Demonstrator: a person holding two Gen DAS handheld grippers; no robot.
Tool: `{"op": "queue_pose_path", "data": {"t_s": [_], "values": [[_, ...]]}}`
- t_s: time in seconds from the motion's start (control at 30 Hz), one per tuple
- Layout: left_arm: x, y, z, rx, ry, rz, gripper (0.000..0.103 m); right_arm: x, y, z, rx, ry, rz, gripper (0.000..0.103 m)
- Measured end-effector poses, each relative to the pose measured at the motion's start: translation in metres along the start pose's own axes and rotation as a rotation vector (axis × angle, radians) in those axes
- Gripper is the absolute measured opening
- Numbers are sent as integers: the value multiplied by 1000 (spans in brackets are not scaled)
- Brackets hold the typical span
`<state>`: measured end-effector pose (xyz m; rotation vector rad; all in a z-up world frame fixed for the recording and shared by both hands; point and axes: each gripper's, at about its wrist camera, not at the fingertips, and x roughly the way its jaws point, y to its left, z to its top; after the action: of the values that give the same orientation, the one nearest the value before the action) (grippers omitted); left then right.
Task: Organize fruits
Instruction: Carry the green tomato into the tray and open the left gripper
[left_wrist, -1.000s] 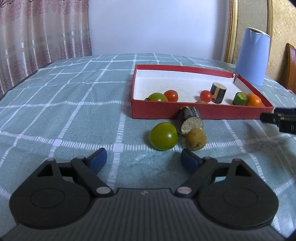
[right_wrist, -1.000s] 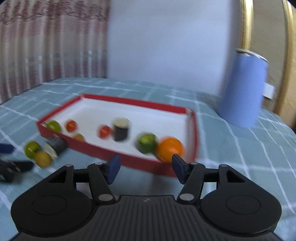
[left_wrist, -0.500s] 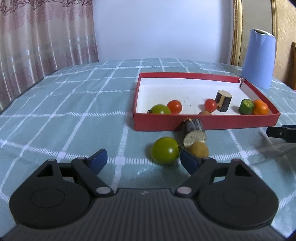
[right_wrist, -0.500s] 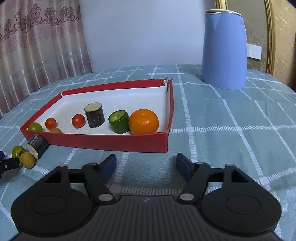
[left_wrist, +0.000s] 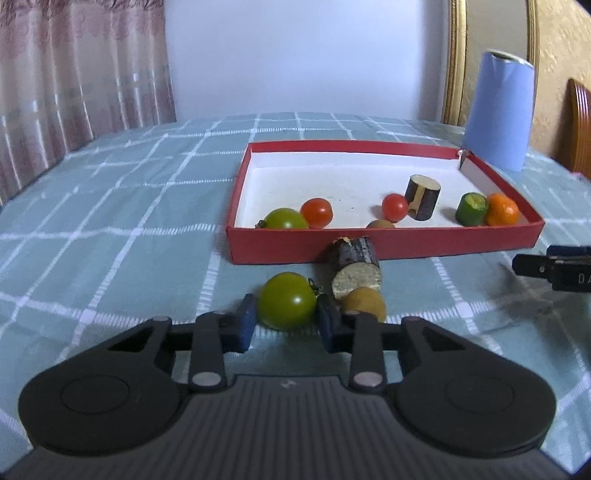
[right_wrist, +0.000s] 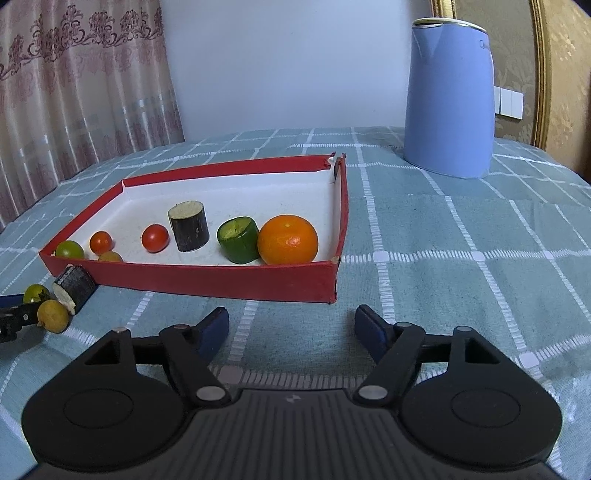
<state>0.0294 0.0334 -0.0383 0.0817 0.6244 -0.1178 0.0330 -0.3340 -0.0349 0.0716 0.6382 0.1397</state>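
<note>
Through my left wrist camera I count seven pieces inside the red tray (left_wrist: 384, 246): one green tomato (left_wrist: 285, 218), two red tomatoes (left_wrist: 316, 212), one small brown fruit against the near wall, one dark upright chunk (left_wrist: 422, 197), one green cut piece (left_wrist: 471, 208) and one orange (left_wrist: 501, 209). Three more lie on the checked tablecloth (left_wrist: 110, 206) in front of the tray: a second green tomato (left_wrist: 287, 305), a dark log-like chunk (left_wrist: 355, 268) on its side and a yellow-brown fruit (left_wrist: 364, 303). My left claw (left_wrist: 285, 325) has just been closing, and its blue pads now press that loose green tomato on both sides.

Through my right wrist camera the same seven sit in the tray (right_wrist: 207, 281) and the same three outside by its left corner. One blue kettle (right_wrist: 448, 98) stands beyond. My right claw (right_wrist: 291, 329) has just been opening; it hangs spread wide over bare cloth, gripping nothing.
</note>
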Motion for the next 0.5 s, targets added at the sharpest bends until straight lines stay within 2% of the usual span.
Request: {"op": "queue_pose_path", "data": {"t_s": [0.33, 0.5], "values": [[-3, 2, 3, -16, -6, -9, 31, 0, 3, 0, -10, 3, -7, 78], [-9, 4, 15, -28, -33, -32, 31, 0, 3, 0, -10, 4, -7, 78]]}}
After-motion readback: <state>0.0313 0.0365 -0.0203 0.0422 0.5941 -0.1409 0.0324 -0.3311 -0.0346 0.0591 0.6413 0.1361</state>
